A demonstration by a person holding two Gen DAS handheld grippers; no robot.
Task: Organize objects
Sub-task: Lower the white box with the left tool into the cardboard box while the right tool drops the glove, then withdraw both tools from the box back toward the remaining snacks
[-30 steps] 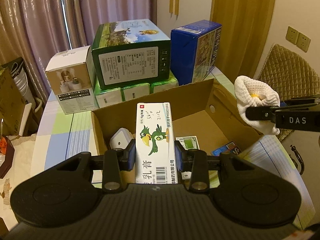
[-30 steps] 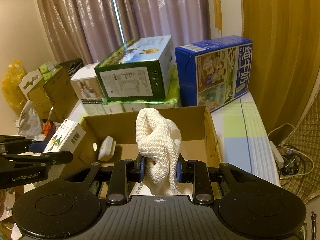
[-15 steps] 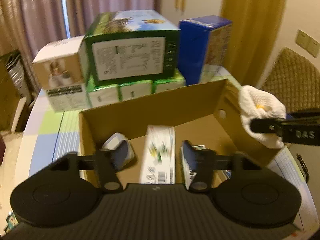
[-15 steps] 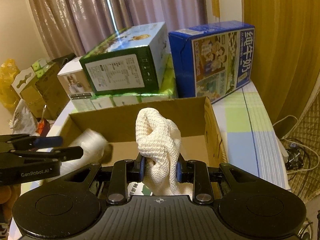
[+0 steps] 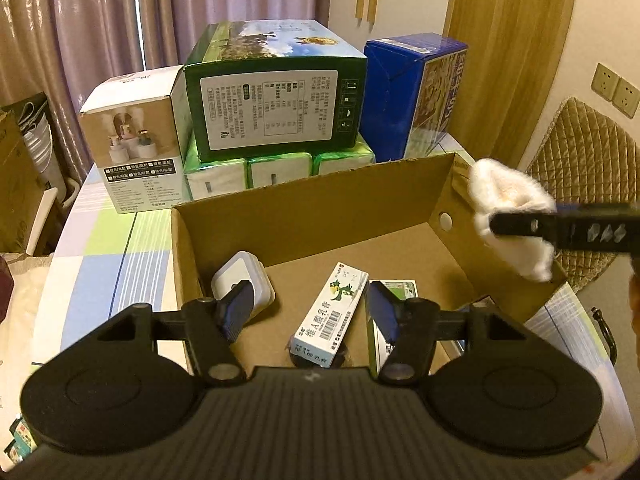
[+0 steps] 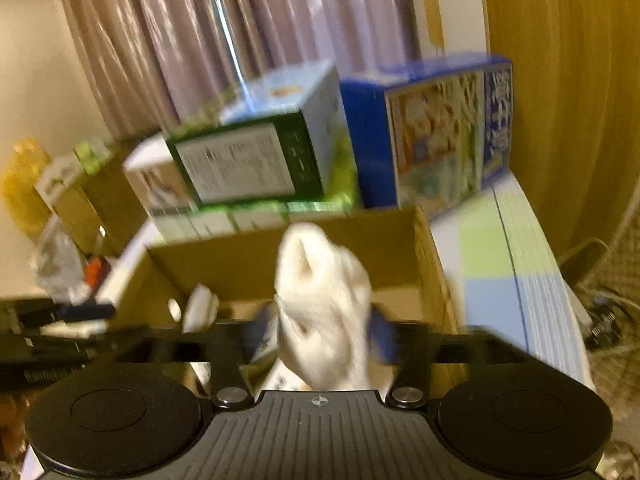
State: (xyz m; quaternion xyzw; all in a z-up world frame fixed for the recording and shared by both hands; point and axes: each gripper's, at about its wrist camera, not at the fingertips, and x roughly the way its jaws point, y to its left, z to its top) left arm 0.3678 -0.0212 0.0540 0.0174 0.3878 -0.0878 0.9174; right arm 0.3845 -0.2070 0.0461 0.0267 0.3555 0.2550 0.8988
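Several items already sit in the cardboard box, lower centre of frame: the ointment carton lies loose on its floor, my left gripper spread empty above it. Right gripper clamps the white cloth at the box's right rim, not yet in. Checked tablecloth, curtains behind.
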